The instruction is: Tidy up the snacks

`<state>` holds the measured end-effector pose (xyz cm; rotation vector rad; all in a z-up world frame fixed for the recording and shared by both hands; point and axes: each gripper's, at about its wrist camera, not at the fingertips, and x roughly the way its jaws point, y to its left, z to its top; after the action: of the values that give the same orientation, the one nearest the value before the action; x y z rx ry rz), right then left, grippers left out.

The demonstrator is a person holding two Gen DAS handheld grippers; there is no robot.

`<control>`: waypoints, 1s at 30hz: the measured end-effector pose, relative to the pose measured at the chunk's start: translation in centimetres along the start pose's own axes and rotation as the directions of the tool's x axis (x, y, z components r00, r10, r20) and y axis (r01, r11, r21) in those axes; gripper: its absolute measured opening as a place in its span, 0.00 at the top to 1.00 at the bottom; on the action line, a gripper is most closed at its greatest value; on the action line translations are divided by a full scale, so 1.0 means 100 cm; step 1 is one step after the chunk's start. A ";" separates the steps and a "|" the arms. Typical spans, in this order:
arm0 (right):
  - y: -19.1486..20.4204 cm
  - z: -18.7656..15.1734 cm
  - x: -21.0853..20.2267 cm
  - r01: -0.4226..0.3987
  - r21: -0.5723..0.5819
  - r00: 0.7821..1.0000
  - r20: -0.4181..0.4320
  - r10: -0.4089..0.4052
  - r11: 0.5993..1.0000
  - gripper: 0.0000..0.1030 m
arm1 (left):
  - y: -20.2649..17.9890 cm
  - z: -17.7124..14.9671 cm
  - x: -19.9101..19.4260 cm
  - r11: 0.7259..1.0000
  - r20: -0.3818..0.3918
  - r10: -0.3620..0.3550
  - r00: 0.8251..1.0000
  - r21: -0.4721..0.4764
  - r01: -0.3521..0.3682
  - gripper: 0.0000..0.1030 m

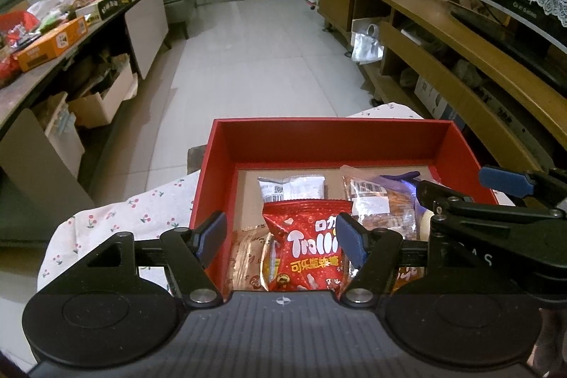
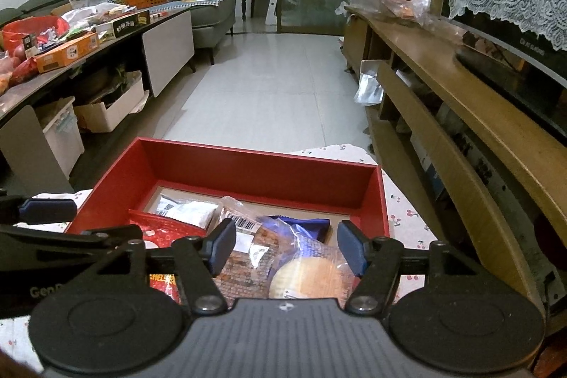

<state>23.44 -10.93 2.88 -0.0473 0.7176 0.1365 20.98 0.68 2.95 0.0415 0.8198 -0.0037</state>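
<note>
Red cardboard box (image 1: pixel 329 140) on a cherry-print cloth (image 1: pixel 106 222), open-topped, snack packets lying flat inside. Red Trolli gummy bag (image 1: pixel 304 243) at the near left, white packet (image 1: pixel 290 186) behind it, brown wrapped cake (image 1: pixel 248 257) beside it to the left. Clear biscuit pack (image 2: pixel 248 254) and round pastry in clear wrap (image 2: pixel 306 278) toward the right, blue wrapper (image 2: pixel 301 225) farther back. Left tongs (image 1: pixel 281 238) spread wide above the gummy bag, gripping nothing. Right tongs (image 2: pixel 287 248) likewise wide over the pastry, pads clear of it. Cluttered table (image 2: pixel 106 48) at far left.
</note>
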 end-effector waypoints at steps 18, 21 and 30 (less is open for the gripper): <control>-0.004 -0.008 -0.011 0.020 0.006 0.999 -0.037 -0.020 1.000 0.28 | -0.006 -0.009 -0.008 0.999 -0.009 -0.012 1.000 0.036 0.013 0.28; -0.005 -0.011 -0.015 0.026 0.012 0.999 -0.043 -0.026 1.000 0.28 | -0.009 -0.011 -0.012 0.999 -0.007 -0.017 1.000 0.043 0.017 0.28; -0.012 -0.021 -0.032 0.040 0.029 0.997 -0.059 -0.038 0.999 0.28 | -0.014 -0.021 -0.021 0.998 -0.013 -0.044 0.999 0.050 0.045 0.24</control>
<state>19.83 -12.69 3.41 -0.0364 0.7770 0.0868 17.97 -0.67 2.97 0.0709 0.8319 -0.0662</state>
